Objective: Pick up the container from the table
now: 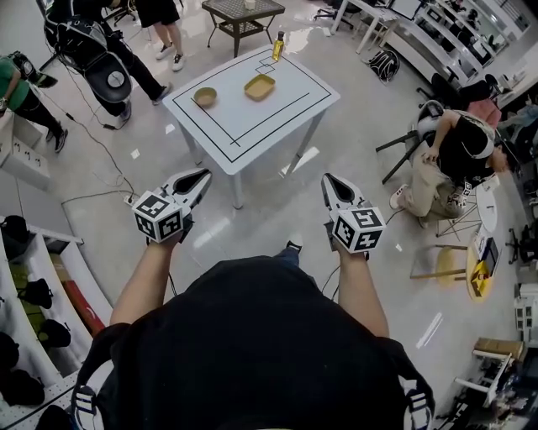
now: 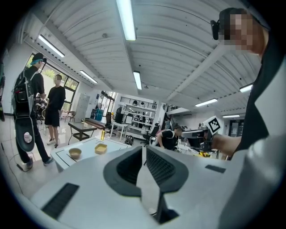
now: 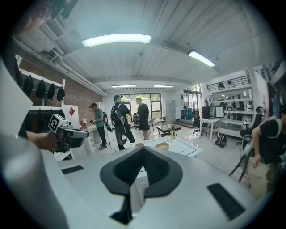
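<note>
The yellow rectangular container (image 1: 260, 86) lies on the white table (image 1: 294, 105) with black lines, far ahead of me; it is small in the left gripper view (image 2: 101, 148) and the right gripper view (image 3: 161, 145). Beside it sit a tan bowl (image 1: 204, 97) and a yellow bottle (image 1: 278, 46). My left gripper (image 1: 204, 174) and right gripper (image 1: 328, 178) are held over the floor, well short of the table and pointing toward it. Both have their jaws together with nothing between them, as seen along the left gripper (image 2: 144, 147) and the right gripper (image 3: 142, 148).
Two people (image 1: 143, 42) stand beyond the table's left corner, and another (image 1: 17, 92) is at the far left. A person (image 1: 458, 155) sits on a chair to the right. A dark side table (image 1: 242, 17) stands behind. Shelves (image 1: 34, 285) run along my left, and cables (image 1: 101, 151) lie on the floor.
</note>
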{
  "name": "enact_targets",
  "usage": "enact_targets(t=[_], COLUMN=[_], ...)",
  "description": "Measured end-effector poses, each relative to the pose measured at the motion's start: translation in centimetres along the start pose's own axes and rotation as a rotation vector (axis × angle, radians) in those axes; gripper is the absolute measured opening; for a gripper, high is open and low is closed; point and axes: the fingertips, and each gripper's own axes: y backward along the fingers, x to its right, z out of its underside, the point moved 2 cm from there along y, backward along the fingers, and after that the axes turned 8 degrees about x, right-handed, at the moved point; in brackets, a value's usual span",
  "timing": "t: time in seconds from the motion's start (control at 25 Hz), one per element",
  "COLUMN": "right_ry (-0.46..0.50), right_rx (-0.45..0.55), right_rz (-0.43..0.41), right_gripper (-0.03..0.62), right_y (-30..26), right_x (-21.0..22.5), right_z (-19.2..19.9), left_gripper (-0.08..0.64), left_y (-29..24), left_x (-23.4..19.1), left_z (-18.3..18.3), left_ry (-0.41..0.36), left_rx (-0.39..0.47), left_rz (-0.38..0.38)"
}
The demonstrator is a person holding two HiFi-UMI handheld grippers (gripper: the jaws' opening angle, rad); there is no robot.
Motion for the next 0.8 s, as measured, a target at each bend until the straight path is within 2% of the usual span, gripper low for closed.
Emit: enact_targets(t=[0.36,0.8], right_ry=[-0.007,-0.01], right_rx=[-0.006,-0.025], right_rz=[-0.029,-0.086], right_gripper=[0.006,0.006], right_y=[-2.3,-7.6], right_x=[2.9,9.2], right_z=[0.5,0.5], left_gripper=[0.035,0.035], left_y=[-2.6,-8.8], left_x=[-0.8,-2.6], left_z=[0.4,1.1], left_ry=[-0.014,0.0], left_rx=[-0.029,-0.059], left_rz=[-0.038,-0.092])
